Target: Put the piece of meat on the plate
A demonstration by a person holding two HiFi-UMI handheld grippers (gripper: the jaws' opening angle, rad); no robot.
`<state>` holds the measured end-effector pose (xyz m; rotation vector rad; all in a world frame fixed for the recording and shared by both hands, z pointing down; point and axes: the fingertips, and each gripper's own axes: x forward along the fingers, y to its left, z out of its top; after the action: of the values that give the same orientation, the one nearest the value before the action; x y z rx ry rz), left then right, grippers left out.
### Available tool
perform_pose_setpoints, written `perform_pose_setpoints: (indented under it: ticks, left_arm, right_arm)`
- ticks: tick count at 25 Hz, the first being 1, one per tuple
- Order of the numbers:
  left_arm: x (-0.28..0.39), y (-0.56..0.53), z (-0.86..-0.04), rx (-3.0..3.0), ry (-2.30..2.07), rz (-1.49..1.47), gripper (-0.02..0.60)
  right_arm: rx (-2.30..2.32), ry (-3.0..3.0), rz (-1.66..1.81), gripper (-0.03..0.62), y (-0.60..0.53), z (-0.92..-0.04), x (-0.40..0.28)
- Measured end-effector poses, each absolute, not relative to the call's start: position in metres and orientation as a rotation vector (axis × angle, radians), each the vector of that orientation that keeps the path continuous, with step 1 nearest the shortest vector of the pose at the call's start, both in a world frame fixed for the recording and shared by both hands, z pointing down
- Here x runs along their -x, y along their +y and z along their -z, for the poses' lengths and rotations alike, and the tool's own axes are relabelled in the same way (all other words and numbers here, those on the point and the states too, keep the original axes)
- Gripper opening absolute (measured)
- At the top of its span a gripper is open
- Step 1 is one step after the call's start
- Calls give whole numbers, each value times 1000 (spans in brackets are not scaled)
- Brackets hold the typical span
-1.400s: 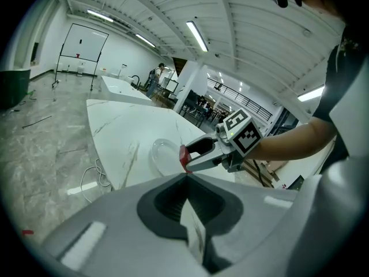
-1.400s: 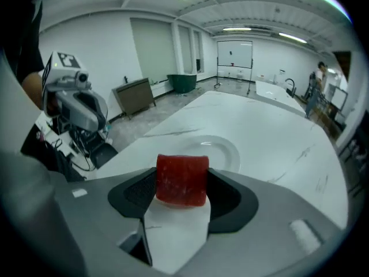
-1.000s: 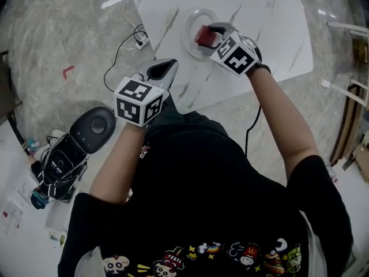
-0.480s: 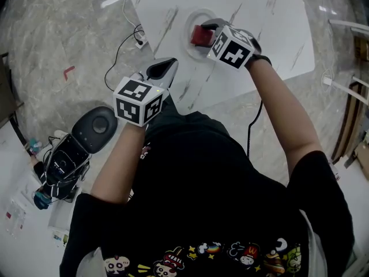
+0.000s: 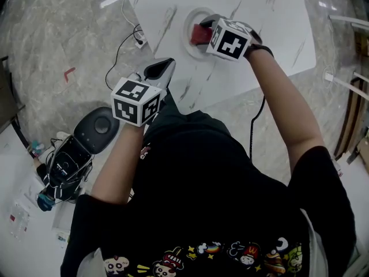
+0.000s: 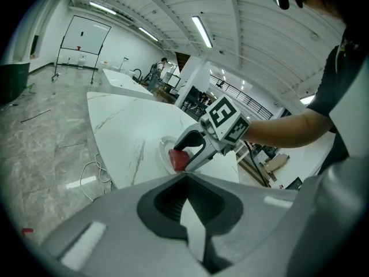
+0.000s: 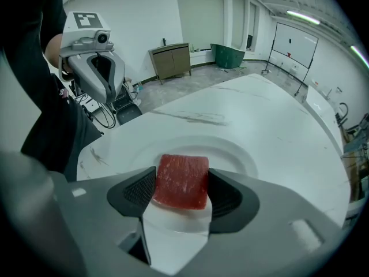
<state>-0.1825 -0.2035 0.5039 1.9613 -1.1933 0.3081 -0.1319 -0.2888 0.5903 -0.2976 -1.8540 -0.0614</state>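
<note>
Your right gripper (image 5: 205,31) is over the white marble-pattern bench (image 7: 271,114), with its jaws closed on the piece of meat (image 7: 180,180). One pad presses each side of the red block. The piece of meat is directly over the shallow middle of the white plate (image 7: 233,152), inside the rim. The right gripper view does not make clear whether its underside touches the plate or sits just above it. The plate stands on the bench toward the bench's left edge, as the head view shows it. Your left gripper (image 5: 163,66) is well apart from the plate, at the near corner of the bench. Its jaws point toward the right gripper. The left gripper view shows its jaws brought together at the tips with nothing between them. That view also shows the right gripper across the bench with the red block between its jaws, above the plate. The marker cube (image 5: 136,100) of the left gripper faces upward in the head view. On the grey stone floor (image 5: 69,33) to the left of the bench, a thin black cable (image 5: 119,49) runs toward the bench edge. A dark rounded device (image 5: 95,124) lies on the floor near your left forearm.
</note>
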Motion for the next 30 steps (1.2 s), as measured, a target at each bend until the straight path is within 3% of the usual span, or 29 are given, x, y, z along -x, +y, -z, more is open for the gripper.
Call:
perform_pose_setpoints:
  ticks: [14, 22, 30]
  left_arm:
    - [186, -209, -499, -2005, -1167, -353, 0]
    - [185, -220, -486, -2070, -1149, -386, 0]
    - [180, -224, -462, -2152, -1144, -416, 0]
  right_arm:
    - [106, -2007, -53, 278, -298, -560, 134]
    - [-259, -2197, -52, 28, -316, -513, 123]
    - [-578, -2345, -167, 25, -304, -453, 88]
